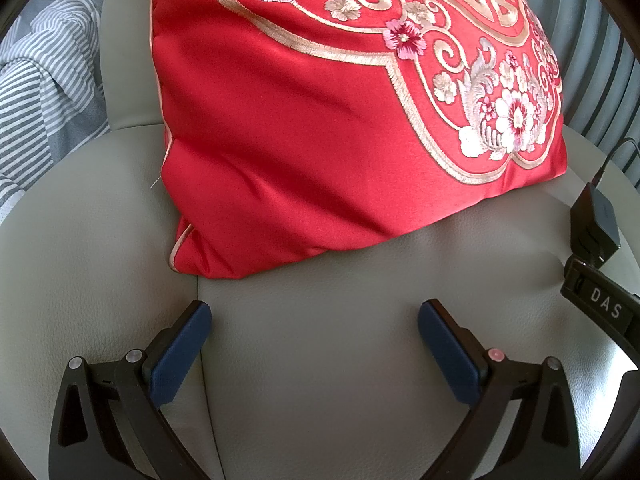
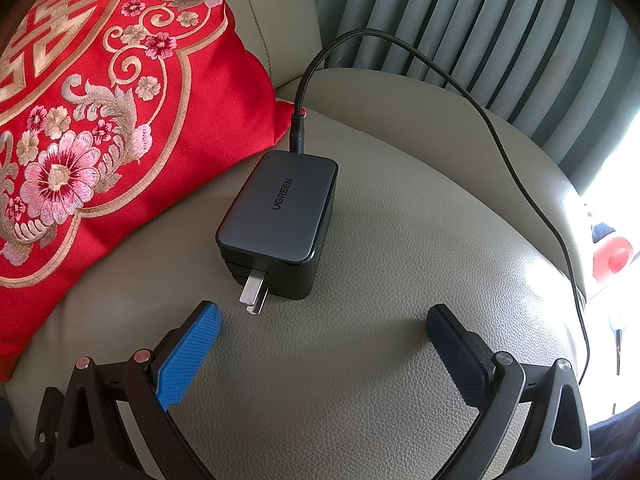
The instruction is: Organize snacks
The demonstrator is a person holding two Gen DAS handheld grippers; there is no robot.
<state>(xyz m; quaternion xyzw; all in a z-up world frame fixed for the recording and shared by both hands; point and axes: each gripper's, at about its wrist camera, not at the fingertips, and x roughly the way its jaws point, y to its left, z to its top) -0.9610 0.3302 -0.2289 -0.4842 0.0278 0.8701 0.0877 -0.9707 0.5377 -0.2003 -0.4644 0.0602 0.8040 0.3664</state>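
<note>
Both grippers empty, fingers spread apart, low over a beige leather sofa seat (image 1: 320,360). Left gripper (image 1: 314,316) has only bare leather between its blue pads; right gripper (image 2: 324,320) likewise holds nothing. No snacks visible in either view, so where the task's things lie relative to the fingers can't be told; they're out of frame. Judging by that, the task looks not started or between steps: nothing gripped, no container or snack pile seen, all organizing apparently left to do. Just past the right gripper's left finger, a dark UGREEN charger (image 2: 280,216) lies flat on the seat, prongs pointing toward the gripper, close to the fingertip but apart from it. Its braided cable (image 2: 520,184) loops up and off to the right. Beyond the left gripper, a red embroidered cushion (image 1: 320,120) leans against the sofa back, near the charger's far left side. Farther off: striped grey fabric (image 1: 36,92) at left, pleated curtain (image 2: 480,40) behind the sofa.
</note>
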